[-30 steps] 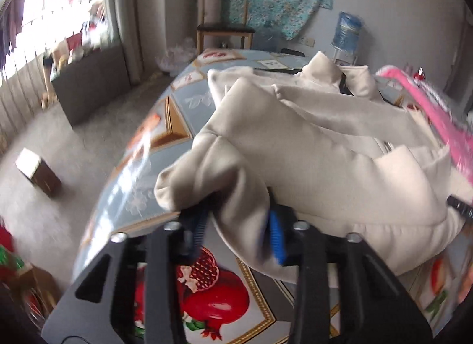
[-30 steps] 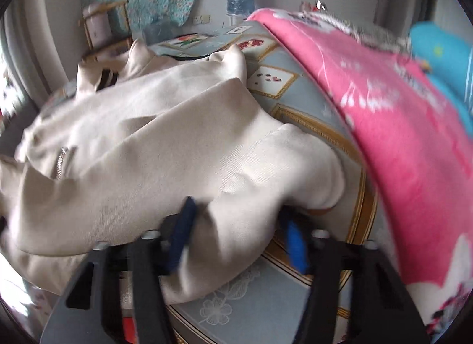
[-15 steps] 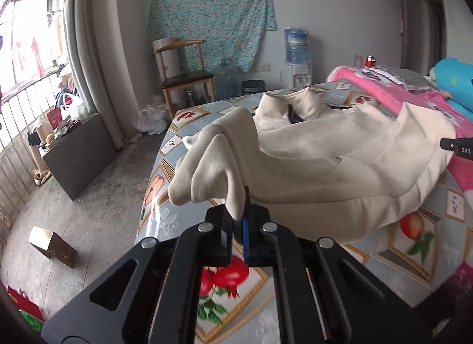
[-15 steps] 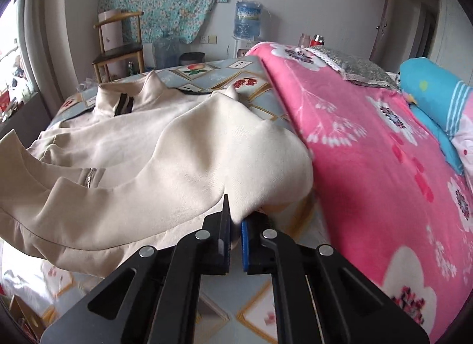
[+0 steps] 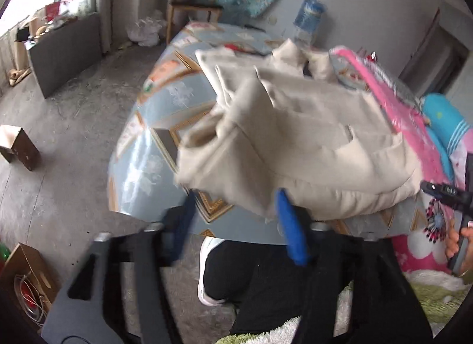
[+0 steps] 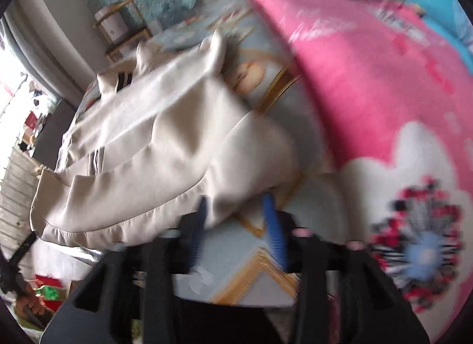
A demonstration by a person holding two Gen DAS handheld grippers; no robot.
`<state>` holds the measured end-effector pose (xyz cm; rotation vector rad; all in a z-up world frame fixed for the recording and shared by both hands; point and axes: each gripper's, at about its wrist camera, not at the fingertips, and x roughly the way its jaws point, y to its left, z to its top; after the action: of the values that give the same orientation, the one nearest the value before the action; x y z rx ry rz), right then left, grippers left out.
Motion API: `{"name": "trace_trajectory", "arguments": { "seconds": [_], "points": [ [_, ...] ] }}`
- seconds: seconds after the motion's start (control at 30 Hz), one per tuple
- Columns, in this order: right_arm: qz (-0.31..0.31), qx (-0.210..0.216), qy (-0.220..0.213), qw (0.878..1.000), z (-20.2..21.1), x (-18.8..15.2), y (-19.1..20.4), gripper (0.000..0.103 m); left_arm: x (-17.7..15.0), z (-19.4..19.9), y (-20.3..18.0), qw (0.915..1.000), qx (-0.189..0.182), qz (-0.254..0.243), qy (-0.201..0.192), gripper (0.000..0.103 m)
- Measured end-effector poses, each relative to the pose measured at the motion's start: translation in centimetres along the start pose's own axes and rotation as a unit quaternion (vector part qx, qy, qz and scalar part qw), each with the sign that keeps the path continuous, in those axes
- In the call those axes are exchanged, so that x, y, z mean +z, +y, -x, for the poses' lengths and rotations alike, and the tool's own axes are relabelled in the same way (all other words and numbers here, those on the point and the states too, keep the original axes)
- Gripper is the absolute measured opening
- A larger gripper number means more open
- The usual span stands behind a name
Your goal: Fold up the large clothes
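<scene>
A beige jacket [image 5: 310,125] lies crumpled on the bed, its collar at the far end and its hem toward me. My left gripper [image 5: 236,214] is over the bed's near edge. Its jaws are opening, and the jacket's near left corner hangs loose between them without being pressed. In the right wrist view the jacket [image 6: 153,143] fills the left half. My right gripper [image 6: 236,217] is at its near right corner, also opening, with the cloth slack between the blue pads [image 6: 273,222]. Both views are blurred by motion.
The bed has a grey-blue patterned sheet [image 5: 156,143] and a pink blanket [image 6: 369,78] along the right side. A person's dark trouser leg [image 5: 251,273] stands against the bed's near edge. Boxes [image 5: 17,149] sit on the floor at left, a wooden chair [image 5: 192,10] beyond.
Half a second ago both grippers were shut on the jacket's hem corners and held them up. Now both have opened, the cloth has dropped, and both have drawn back toward the bed's near edge.
</scene>
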<state>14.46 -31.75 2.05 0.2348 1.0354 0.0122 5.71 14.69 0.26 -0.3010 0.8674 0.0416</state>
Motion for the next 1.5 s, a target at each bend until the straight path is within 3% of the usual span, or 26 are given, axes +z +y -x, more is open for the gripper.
{"name": "trace_trajectory", "arguments": {
  "seconds": [0.03, 0.13, 0.2, 0.27, 0.37, 0.53, 0.67, 1.03, 1.5],
  "points": [
    [0.011, -0.007, -0.019, 1.0, 1.3, -0.2, 0.3, 0.067, -0.1, 0.9, -0.1, 0.9997, 0.009, -0.004, -0.024, 0.082],
    [0.058, 0.011, -0.063, 0.996, 3.9, -0.1, 3.0, 0.083, 1.0, 1.9, -2.1, 0.9971, -0.004, -0.047, -0.06, 0.087],
    [0.093, 0.054, -0.068, 0.992, 3.5, 0.1, 5.7, 0.091, 2.3, 0.0, -4.4, 0.9956, -0.014, -0.076, -0.053, 0.089],
    [0.127, 0.064, -0.055, 0.988, 1.5, 0.3, 8.5, 0.092, 3.3, -3.1, -6.3, 0.9945, -0.006, -0.104, -0.009, 0.089],
    [0.18, 0.052, -0.024, 0.982, -2.5, 0.4, 12.3, 0.092, 3.7, -8.7, -8.9, 0.987, 0.037, -0.148, 0.051, 0.089],
    [0.217, 0.022, 0.032, 0.975, -7.9, -0.6, 15.0, 0.093, 3.4, -11.5, -9.1, 0.9861, 0.045, -0.147, 0.063, 0.093],
    [0.198, 0.032, 0.033, 0.979, -9.0, -1.2, 13.7, 0.097, 3.2, -11.9, -8.2, 0.9895, 0.02, -0.13, 0.06, 0.096],
    [0.217, 0.018, 0.088, 0.972, -10.0, -0.3, 14.9, 0.097, 4.1, -13.0, -9.0, 0.9819, 0.028, -0.146, 0.117, 0.096],
    [0.221, 0.02, 0.097, 0.97, -10.0, -0.2, 15.0, 0.098, 4.5, -13.3, -9.1, 0.9779, 0.033, -0.149, 0.143, 0.096]
  ]
}}
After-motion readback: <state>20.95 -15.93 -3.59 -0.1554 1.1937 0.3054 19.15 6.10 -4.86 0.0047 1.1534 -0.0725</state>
